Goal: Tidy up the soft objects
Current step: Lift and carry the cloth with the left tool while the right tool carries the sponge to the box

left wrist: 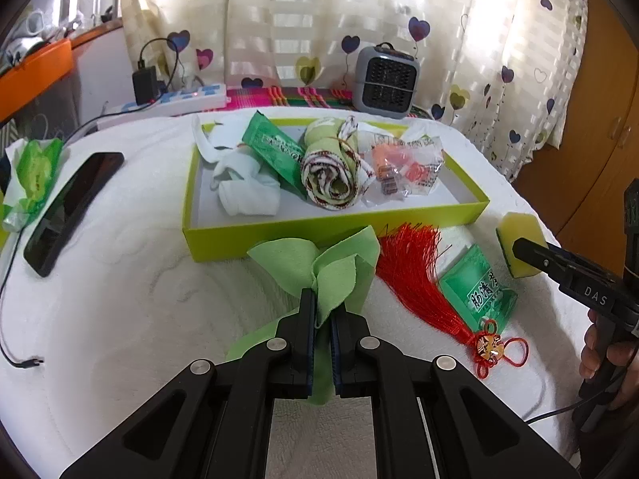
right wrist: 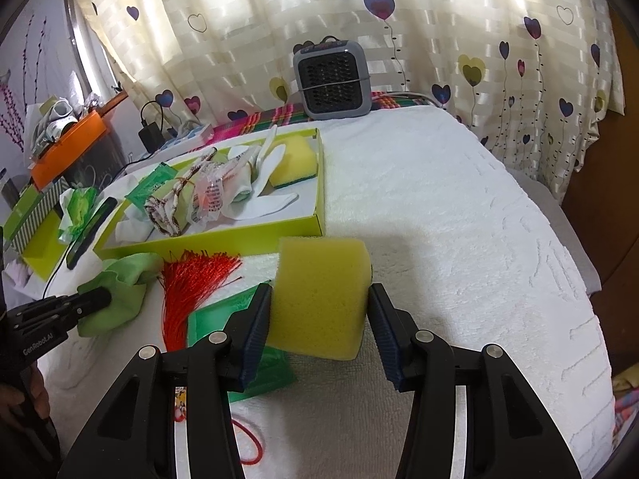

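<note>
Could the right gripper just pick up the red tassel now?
Probably not yet. The right gripper is shut on a yellow sponge, so its jaws are full. The red tassel lies uncovered just left of it, so dropping the sponge first should clear the way.

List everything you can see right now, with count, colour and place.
tray: 1, lime green, middle of the white cover
second sponge: 1, yellow, in the tray's far corner
rolled cloth: 1, patterned, in the tray
white socks: white, in the tray; count unclear
green cloth: 1, light green, in front of the tray, gripped
sponge: 1, yellow, gripped
tassel: 1, red, in front of the tray
green packet: 1, beside the tassel
phone: 1, black, left of the tray
heater: 1, grey, by the curtain
left hand-held gripper: shut on green cloth
right hand-held gripper: shut on sponge
</note>
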Demonstrator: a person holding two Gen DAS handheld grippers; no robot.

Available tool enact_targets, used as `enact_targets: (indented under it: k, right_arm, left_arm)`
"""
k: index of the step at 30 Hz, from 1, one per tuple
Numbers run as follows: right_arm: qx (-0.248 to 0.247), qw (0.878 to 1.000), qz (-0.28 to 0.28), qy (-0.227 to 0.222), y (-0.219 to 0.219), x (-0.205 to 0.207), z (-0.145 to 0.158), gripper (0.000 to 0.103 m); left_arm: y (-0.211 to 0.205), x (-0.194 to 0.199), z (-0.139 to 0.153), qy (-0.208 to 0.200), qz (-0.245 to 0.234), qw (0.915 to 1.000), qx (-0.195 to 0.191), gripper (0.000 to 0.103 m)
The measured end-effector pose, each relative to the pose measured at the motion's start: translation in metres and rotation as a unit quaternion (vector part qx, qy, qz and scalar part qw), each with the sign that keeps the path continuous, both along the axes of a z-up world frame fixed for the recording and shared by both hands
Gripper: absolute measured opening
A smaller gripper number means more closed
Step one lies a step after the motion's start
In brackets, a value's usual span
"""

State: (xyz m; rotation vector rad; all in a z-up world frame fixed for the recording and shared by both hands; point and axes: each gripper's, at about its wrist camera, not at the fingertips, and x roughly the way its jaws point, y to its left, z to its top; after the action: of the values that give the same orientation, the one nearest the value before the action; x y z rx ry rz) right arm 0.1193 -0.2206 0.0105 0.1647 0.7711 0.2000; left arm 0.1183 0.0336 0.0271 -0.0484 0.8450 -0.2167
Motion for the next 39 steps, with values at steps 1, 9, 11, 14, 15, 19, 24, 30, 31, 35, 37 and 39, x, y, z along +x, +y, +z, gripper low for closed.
enact_targets:
  k: [1,9,11,14,15,19,24,30,31,35,37,39]
  right_arm:
    - [0.002,1.0,0.001,-0.003,0.0,-0.001,0.001,0.049]
    - [0.001,1.0,0.002,-0.011,0.003,-0.006,0.006,0.049]
    - [0.0,1.0,0.003,-0.013,0.003,-0.008,0.007,0.049]
    - [0.0,1.0,0.004,-0.016,0.004,-0.011,0.009,0.049]
    - [-0.001,1.0,0.004,-0.017,0.004,-0.011,0.01,0.049]
    - [-0.004,1.0,0.006,-0.018,0.007,-0.013,0.012,0.049]
    - [-0.003,1.0,0.006,-0.026,0.008,-0.016,0.017,0.049]
    - [-0.001,0.999,0.009,-0.036,0.011,-0.019,0.025,0.049]
    - [-0.002,0.999,0.01,-0.039,0.012,-0.019,0.027,0.049]
    - [0.002,0.999,0.015,-0.049,0.013,-0.019,0.036,0.049]
    - [0.002,0.998,0.016,-0.054,0.014,-0.018,0.039,0.049]
    - [0.002,0.998,0.017,-0.057,0.015,-0.017,0.042,0.049]
  left_arm:
    - [0.0,-0.001,0.001,-0.002,0.001,1.0,0.001,0.006]
    - [-0.001,-0.006,0.007,-0.009,-0.003,1.0,-0.001,0.006]
    - [-0.001,-0.007,0.009,-0.012,-0.004,0.9999,-0.001,0.006]
    - [-0.001,-0.009,0.014,-0.018,-0.005,0.9998,-0.001,0.006]
    - [-0.001,-0.01,0.015,-0.02,-0.006,0.9998,-0.001,0.006]
    - [-0.001,-0.012,0.02,-0.026,-0.008,0.9996,-0.003,0.006]
    - [-0.001,-0.014,0.024,-0.031,-0.009,0.9995,-0.003,0.006]
    - [0.0,-0.016,0.031,-0.039,-0.008,0.9992,-0.002,0.006]
    - [0.001,-0.016,0.033,-0.041,-0.008,0.9991,-0.002,0.006]
    - [0.002,-0.015,0.041,-0.05,-0.01,0.9987,-0.004,0.006]
    - [0.003,-0.013,0.045,-0.053,-0.01,0.9985,-0.007,0.006]
    - [0.005,-0.01,0.048,-0.056,-0.01,0.9983,-0.008,0.006]
